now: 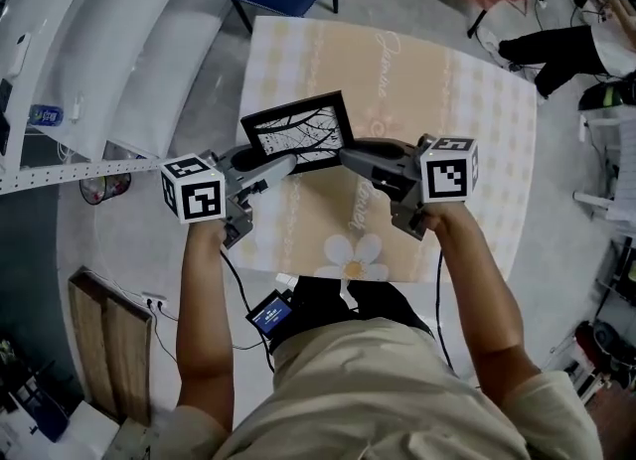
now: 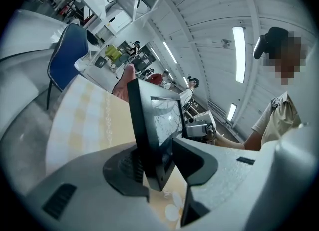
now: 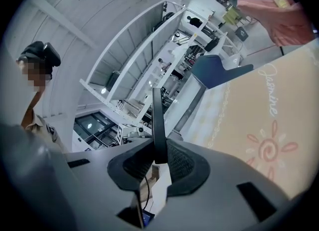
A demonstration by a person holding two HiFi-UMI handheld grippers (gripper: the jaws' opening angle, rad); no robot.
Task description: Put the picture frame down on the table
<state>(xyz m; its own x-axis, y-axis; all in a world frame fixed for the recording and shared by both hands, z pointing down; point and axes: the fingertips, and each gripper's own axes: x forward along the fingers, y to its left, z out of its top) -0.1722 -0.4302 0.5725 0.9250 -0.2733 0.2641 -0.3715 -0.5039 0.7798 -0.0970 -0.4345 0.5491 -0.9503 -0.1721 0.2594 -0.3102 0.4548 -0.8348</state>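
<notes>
Frame low over the table, gripped on one side only
The frame [image 1: 298, 130] hangs tilted between the grippers over the middle of the table [image 1: 467, 130]; whether its lower edge touches it I cannot tell. The right gripper [image 1: 350, 158] pinches the frame's right edge tight. The left gripper [image 1: 283, 165] is slack, with a corner between its pads but unpressed. Held by one edge, the frame may swing or slip, knocking a corner or the glass, or topple flat. It is thin, black and glazed, with a bare-branch print
</notes>
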